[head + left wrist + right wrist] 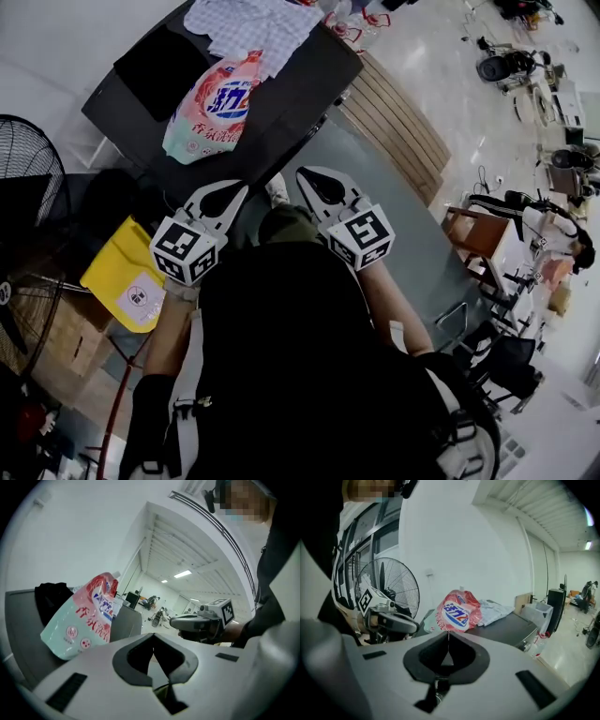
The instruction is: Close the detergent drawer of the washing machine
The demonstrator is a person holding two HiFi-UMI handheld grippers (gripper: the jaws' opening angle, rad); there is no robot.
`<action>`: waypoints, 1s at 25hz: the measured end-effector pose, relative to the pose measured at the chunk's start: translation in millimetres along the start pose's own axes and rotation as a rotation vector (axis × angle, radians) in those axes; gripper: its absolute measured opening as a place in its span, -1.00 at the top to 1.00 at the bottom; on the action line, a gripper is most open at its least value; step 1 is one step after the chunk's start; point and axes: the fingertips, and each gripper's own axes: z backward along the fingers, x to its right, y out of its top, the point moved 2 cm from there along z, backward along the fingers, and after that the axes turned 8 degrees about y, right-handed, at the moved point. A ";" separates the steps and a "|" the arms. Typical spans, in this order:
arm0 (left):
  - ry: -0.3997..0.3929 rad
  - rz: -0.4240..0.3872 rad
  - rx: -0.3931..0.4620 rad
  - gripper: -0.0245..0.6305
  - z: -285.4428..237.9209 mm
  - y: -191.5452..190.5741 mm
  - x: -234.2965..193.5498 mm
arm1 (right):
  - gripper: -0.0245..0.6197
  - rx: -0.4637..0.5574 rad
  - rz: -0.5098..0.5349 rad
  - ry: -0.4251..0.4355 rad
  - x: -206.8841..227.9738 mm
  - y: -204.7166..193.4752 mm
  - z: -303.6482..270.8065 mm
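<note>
Left gripper (239,190): jaws pressed together on nothing, held in front of my chest, nose toward 1 o'clock in the head view.
Right gripper (309,178): just beside it, jaws likewise together and empty, nose toward 11 o'clock.
Washing machine (309,84): at 12 o'clock from both grippers and apart from them; a detergent pouch (216,108) and a checked cloth (248,23) lie on its dark lid.
Detergent drawer: on the machine's front, I presume; no view shows it.
Progress: I cannot tell whether it is closed. Neither gripper touches the machine.
Drawer axis: unseen. I judge it runs front to back, pushing in toward 11 o'clock.
</note>
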 end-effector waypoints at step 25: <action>0.095 -0.239 0.217 0.89 -13.3 129.7 24.2 | 0.87 0.186 0.124 -0.058 20.1 97.8 48.9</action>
